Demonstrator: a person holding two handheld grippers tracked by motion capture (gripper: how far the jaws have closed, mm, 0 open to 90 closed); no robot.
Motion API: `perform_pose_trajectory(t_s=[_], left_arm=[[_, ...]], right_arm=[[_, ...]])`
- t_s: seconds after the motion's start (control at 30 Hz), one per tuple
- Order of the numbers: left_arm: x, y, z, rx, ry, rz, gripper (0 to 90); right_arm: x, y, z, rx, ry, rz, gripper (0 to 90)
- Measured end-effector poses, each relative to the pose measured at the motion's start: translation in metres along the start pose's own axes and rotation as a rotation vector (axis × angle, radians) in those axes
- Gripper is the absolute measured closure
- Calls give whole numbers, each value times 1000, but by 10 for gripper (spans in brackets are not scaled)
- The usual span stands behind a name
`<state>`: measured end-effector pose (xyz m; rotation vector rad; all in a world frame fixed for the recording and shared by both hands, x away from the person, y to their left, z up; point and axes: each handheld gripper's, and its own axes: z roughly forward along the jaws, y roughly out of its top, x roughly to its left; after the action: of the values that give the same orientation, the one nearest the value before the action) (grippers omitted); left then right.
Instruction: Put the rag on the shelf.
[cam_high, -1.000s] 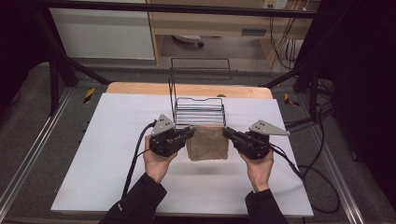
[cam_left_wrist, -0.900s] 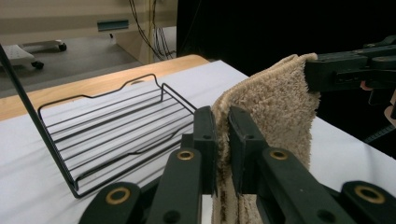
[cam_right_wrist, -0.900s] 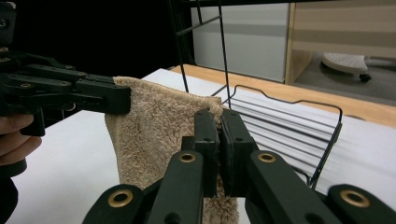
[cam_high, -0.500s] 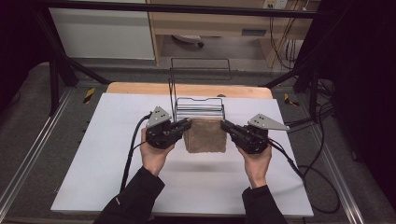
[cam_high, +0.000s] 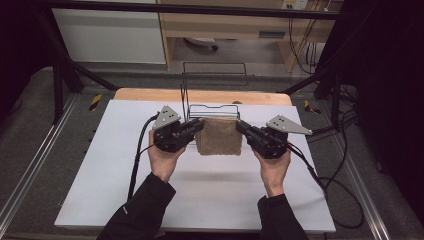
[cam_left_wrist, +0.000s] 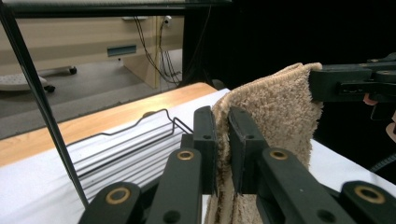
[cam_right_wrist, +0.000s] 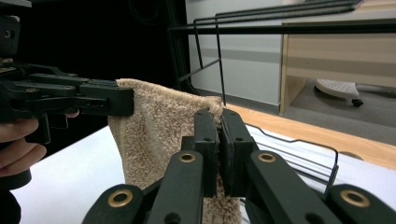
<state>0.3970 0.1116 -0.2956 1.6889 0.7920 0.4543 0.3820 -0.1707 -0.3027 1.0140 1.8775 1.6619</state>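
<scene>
A folded tan towel (cam_high: 218, 136) hangs off the table between my two grippers, just in front of a black wire rack (cam_high: 212, 109). My left gripper (cam_high: 199, 125) is shut on the towel's upper left corner, and the left gripper view shows the terry cloth (cam_left_wrist: 275, 112) pinched between the jaws. My right gripper (cam_high: 239, 126) is shut on the upper right corner; the towel (cam_right_wrist: 154, 135) drops below its jaws in the right gripper view. Each gripper view also shows the other gripper clamping the far corner.
The rack (cam_left_wrist: 121, 144) stands on a white mat (cam_high: 125, 190) near the wooden back edge (cam_high: 150, 95) of the table. Its tall wire back (cam_high: 215, 75) rises behind the towel. Cables (cam_high: 137, 160) trail from both grippers across the mat.
Both grippers have lifted the towel off the mat and carried it up toward the rack. The towel now hangs free instead of lying flat.
</scene>
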Motion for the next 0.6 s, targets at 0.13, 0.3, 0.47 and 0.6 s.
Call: perform_pose_trajectory(t_s=[0.13, 0.3, 0.47, 0.6], left_arm=[[2, 7, -1, -10, 5, 4, 819], [4, 14, -2, -30, 9, 2, 820], [6, 19, -3, -45, 14, 1, 820], [9, 25, -4, -64, 18, 0, 820]], right_arm=[[1, 5, 1, -16, 0, -5, 868], [2, 14, 3, -29, -2, -8, 868], [4, 22, 5, -40, -7, -19, 867], [4, 28, 8, -49, -11, -25, 868]])
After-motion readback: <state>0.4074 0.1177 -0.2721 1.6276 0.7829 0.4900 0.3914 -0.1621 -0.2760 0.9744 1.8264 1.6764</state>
